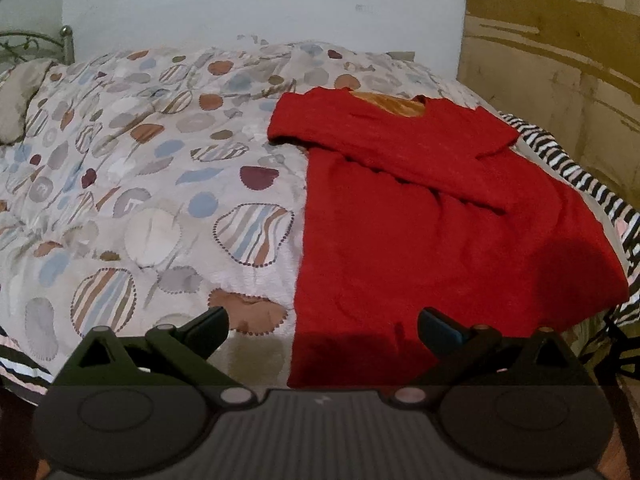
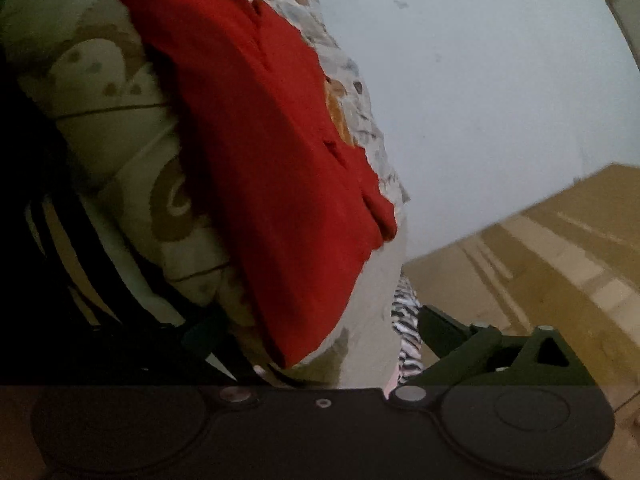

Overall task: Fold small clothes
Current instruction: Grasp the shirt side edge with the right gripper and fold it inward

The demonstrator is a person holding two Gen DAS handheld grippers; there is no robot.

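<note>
Done: red sweater [image 1: 420,216] on patterned blanket [image 1: 160,184], sleeves crossed over chest.
Left: hem-to-collar fold.
Jaws: left gripper [image 1: 322,330], right gripper [image 2: 320,330] spread, empty.

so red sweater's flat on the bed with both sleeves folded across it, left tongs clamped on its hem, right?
Not clamped. In the left wrist view the left tongs stand wide open, holding nothing. The red sweater does lie on the bed with sleeves folded across.
</note>
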